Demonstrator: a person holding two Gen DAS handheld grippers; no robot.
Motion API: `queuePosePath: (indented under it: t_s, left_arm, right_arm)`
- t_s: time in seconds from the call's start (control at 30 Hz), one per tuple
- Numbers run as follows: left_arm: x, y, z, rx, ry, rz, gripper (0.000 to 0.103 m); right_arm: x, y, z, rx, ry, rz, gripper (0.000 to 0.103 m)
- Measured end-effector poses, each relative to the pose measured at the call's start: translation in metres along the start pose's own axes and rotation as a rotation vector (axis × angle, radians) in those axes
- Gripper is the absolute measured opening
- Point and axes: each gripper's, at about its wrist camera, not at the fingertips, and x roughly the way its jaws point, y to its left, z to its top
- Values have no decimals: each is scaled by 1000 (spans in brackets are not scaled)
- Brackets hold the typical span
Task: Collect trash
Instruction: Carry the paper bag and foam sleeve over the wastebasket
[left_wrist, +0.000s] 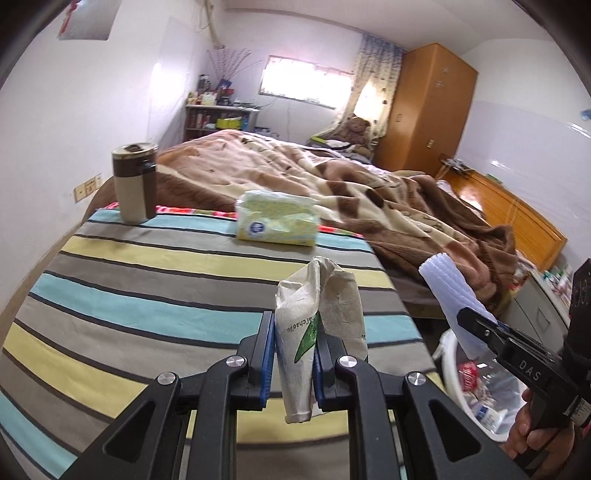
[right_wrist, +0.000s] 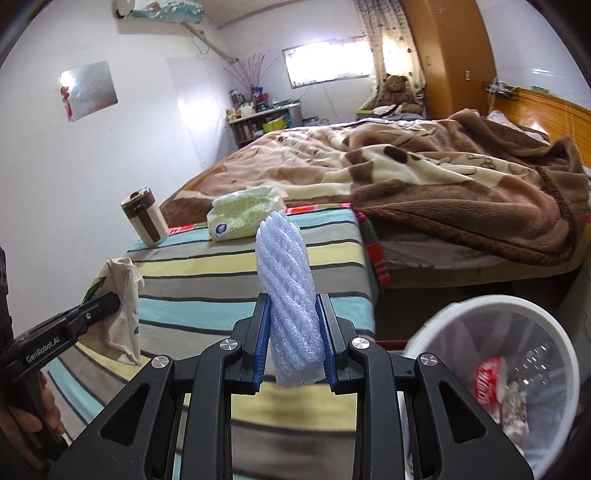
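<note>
- Two grippers in view, each clamped on a piece of trash, both raised above the striped desk (left_wrist: 147, 288).
- Left gripper (left_wrist: 294, 360): blue pads pinch a crumpled paper bag (left_wrist: 317, 306) with a green leaf print; the bag stands upright between the jaws, its lower end hanging below the pads.
- From the right wrist view, the same paper bag (right_wrist: 122, 306) hangs at the left gripper's tip, at the left edge of the desk.
- Right gripper (right_wrist: 295, 341): jaws closed on a white foam net sleeve (right_wrist: 286, 291), ribbed, held upright, its top rising well above the fingers.
- From the left wrist view, the foam net sleeve (left_wrist: 452, 291) sticks out of the right gripper past the desk's right edge, above the bin.
- White waste bin (right_wrist: 491, 306) sits to the lower right of the desk, beside the bed; inside, a red-labelled wrapper (right_wrist: 489, 380) and some clear plastic.
- A hand (left_wrist: 524, 424) grips the right gripper's handle, just beside the bin rim.
- Far end of desk: brown-and-cream tumbler (left_wrist: 135, 182) upright at left corner; tissue pack (left_wrist: 277, 218) lying flat near the far edge, well apart from the tumbler.
- Bed (right_wrist: 424, 177) with brown blanket beyond the desk; teddy bear (right_wrist: 397, 88) at its far side near the wardrobe.
</note>
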Motion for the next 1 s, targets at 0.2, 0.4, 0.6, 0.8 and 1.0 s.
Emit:
queuePosePath:
  t_s: [0.2, 0.4, 0.6, 0.8, 1.0]
  left_arm:
    - [-19, -37, -11, 57, -10, -58, 17]
    - [-30, -75, -20, 109, -20, -115, 17]
    - [-38, -113, -30, 163, -27, -171, 17]
    - [-37, -151, -39, 216, -16, -226, 17]
    - [-28, -185, -47, 254, 11, -273, 17]
  right_arm:
    - [-28, -16, -8, 40, -44, -42, 25]
    - [-56, -34, -19, 76, -86, -91, 26]
    - [-78, -53, -29, 118, -122, -154, 26]
    - [-95, -76, -38, 164, -138, -218, 26]
    - [-106, -98, -46, 205, -134, -277, 26]
